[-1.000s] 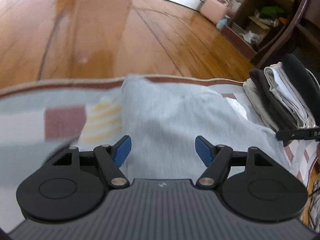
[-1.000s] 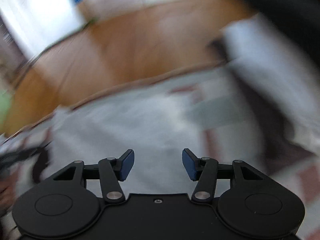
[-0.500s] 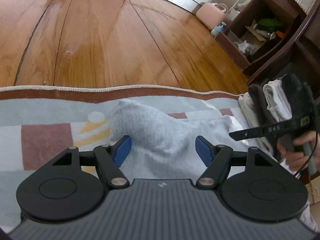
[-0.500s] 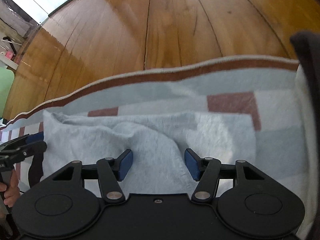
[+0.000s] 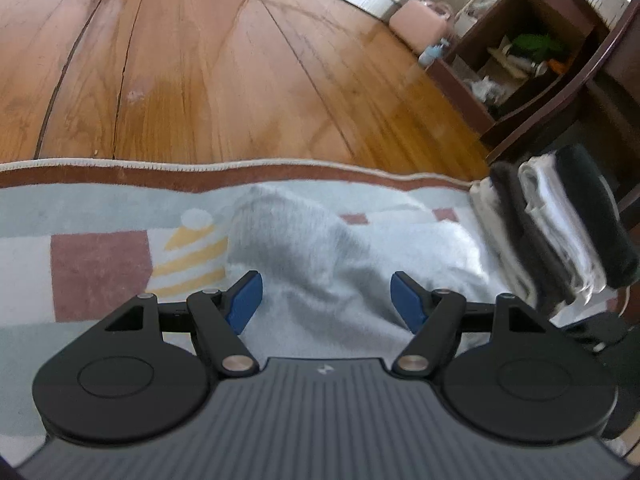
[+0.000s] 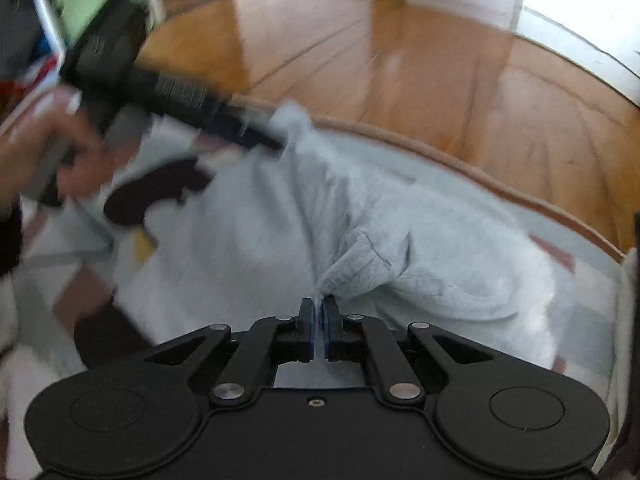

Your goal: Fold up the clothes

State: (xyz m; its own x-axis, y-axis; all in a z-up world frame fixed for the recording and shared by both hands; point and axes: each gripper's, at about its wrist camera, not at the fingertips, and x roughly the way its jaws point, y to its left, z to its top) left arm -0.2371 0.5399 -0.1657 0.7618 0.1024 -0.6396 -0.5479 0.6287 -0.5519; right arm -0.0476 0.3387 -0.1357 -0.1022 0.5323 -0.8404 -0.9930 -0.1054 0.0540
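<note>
The right gripper (image 6: 319,318) is closing, its blue pads already pinching a bunched edge of the pale grey garment (image 6: 400,248) low in the middle of the right wrist view. That pinch looks meant to give one anchored corner to lift or pull the cloth straight for a fold.

The left gripper (image 5: 326,300) has its jaws spread wide with nothing between them, poised above the garment's near end at lower centre of its own view, probably waiting to take a second corner.

The garment (image 5: 320,256) lies rumpled on the patterned rug (image 5: 100,268). Its long axis seems to run from the bottom of the frame up toward the rug's brown border, though creases blur its outline.

A stack of folded clothes (image 5: 560,232) sits at the right edge, likely the finished pile.
</note>
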